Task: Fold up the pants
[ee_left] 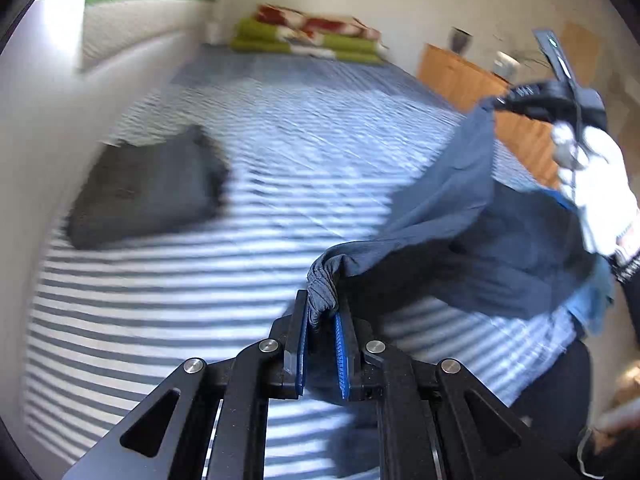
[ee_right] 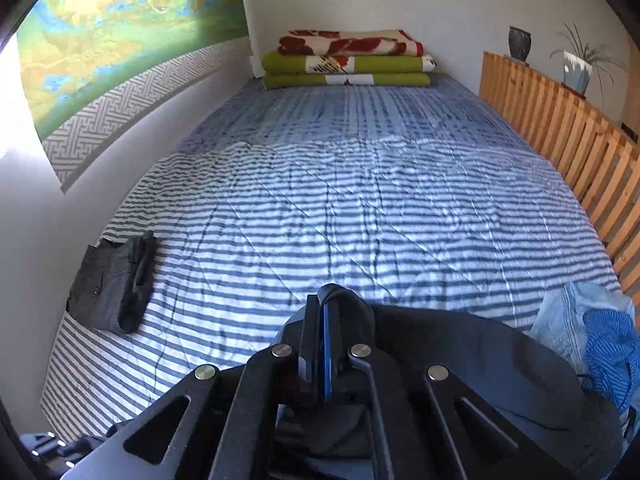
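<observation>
Over striped bed (ee_right: 360, 208) | my left gripper (ee_left: 322, 320) clamps pants (ee_left: 460, 208) waistband | right gripper (ee_right: 322, 320) clenched on opposite edge | cloth spans between.

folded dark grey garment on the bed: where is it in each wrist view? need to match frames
Left wrist: folded dark grey garment sits left of centre, blurred, on the striped bedspread.
Right wrist: the folded dark grey garment lies at the lower left, near the bedspread's wall-side edge.
Shared landmark: stacked green and red blankets at the far end.
</observation>
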The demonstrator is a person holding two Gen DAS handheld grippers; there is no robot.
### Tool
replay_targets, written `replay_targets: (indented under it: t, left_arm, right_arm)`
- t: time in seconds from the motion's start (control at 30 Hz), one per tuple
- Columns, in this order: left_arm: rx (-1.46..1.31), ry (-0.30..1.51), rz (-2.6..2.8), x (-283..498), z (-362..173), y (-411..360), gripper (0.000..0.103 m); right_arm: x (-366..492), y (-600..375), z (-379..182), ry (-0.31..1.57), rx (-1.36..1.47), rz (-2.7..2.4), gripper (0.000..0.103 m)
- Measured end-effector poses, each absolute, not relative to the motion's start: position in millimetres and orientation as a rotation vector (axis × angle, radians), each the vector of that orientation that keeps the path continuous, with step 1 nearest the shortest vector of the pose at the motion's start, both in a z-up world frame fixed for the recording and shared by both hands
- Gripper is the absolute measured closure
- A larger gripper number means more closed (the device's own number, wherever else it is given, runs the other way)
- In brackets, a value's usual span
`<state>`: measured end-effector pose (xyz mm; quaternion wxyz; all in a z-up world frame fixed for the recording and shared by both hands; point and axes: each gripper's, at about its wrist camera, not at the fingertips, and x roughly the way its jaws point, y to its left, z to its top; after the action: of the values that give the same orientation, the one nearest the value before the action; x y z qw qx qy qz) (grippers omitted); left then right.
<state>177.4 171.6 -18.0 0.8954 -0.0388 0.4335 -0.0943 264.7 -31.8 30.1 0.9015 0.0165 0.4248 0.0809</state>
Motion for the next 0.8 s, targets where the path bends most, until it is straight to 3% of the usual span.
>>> replay_targets:
  t: [0.33,0.37,0.4,0.47,0.5,0.8]
  left_arm:
    - [-0.247,0.885,0.035,250.0,-18.2,302.6,0.091]
    - [-0.248,0.882,0.077,262.3,-26.3,316.0,0.089]
    - [-0.258,0.897,0.112,272.5,-31.7,326.4,0.077]
    - [-0.314,0.948,0.134,286.2,-42.1,341.8,0.058]
    - [-0.33,0.941,0.135,287.5,-43.5,346.0,0.057]
    - [-0.289,0.953,0.023,234.5,-44.3,300.5,0.055]
  right_arm:
    - [349.9,84.2,11.4,0.882,-0.053,0.28,0.101]
    - [364.7,98.8,1.6,0.911,-0.076,0.313,0.1]
    - [378.8,111.0,-10.6,0.954,-0.094,0.327,0.099]
    - [396.2,124.9,-35.2,1.055,-0.086,0.339,0.085]
    - [399.2,127.4,-43.4,1.078,-0.076,0.336,0.079]
    - [330.1,77.5,-45.1,1.107,-0.063,0.468,0.077]
